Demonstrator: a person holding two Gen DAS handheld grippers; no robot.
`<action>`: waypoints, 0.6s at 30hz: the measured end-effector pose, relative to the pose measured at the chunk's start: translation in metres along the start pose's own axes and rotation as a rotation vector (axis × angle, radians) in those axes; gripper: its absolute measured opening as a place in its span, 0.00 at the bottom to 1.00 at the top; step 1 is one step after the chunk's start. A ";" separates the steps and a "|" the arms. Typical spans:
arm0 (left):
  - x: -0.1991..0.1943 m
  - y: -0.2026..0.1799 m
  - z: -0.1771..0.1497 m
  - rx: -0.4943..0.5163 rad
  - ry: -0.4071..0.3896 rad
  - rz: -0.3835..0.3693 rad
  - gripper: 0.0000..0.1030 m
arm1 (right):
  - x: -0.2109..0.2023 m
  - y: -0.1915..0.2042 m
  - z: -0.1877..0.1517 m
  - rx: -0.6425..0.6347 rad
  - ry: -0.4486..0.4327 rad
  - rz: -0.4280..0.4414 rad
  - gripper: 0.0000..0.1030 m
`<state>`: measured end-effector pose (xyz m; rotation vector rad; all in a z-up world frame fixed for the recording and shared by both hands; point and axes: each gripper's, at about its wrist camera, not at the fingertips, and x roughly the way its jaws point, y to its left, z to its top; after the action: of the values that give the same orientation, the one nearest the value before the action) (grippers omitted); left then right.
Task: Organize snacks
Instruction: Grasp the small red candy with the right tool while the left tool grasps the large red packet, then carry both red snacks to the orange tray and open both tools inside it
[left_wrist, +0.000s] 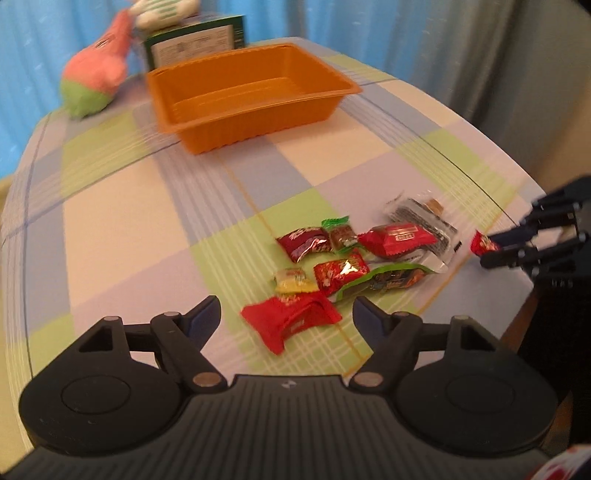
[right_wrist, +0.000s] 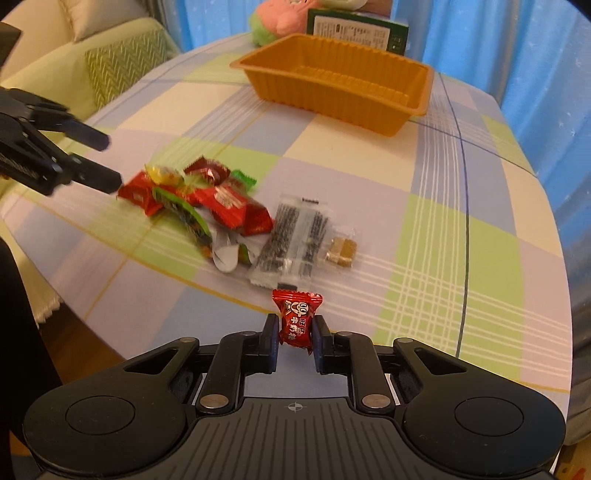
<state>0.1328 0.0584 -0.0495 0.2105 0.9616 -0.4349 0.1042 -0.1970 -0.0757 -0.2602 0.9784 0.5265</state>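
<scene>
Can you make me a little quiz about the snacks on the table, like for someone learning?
1. True or false: the orange tray already has snacks in it.
2. What do the right gripper fingers squeeze? A) red candy B) the plush toy C) the green box
3. Fill in: the left gripper is ____, with a red packet lying between its fingers.

Key:
1. False, the tray shows nothing inside.
2. A, the small red candy, held upright.
3. Open; its fingers do not press the packet.
</scene>
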 end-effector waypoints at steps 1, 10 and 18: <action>0.003 0.000 0.002 0.039 0.001 -0.007 0.69 | 0.000 0.001 0.002 0.006 -0.004 0.002 0.18; 0.043 0.007 0.006 0.195 0.098 -0.127 0.59 | 0.004 0.003 0.011 0.047 -0.018 0.002 0.18; 0.053 0.003 0.005 0.235 0.159 -0.166 0.36 | 0.007 0.003 0.013 0.072 -0.012 -0.001 0.18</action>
<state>0.1642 0.0450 -0.0907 0.3842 1.0875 -0.6930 0.1150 -0.1863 -0.0746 -0.1924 0.9832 0.4906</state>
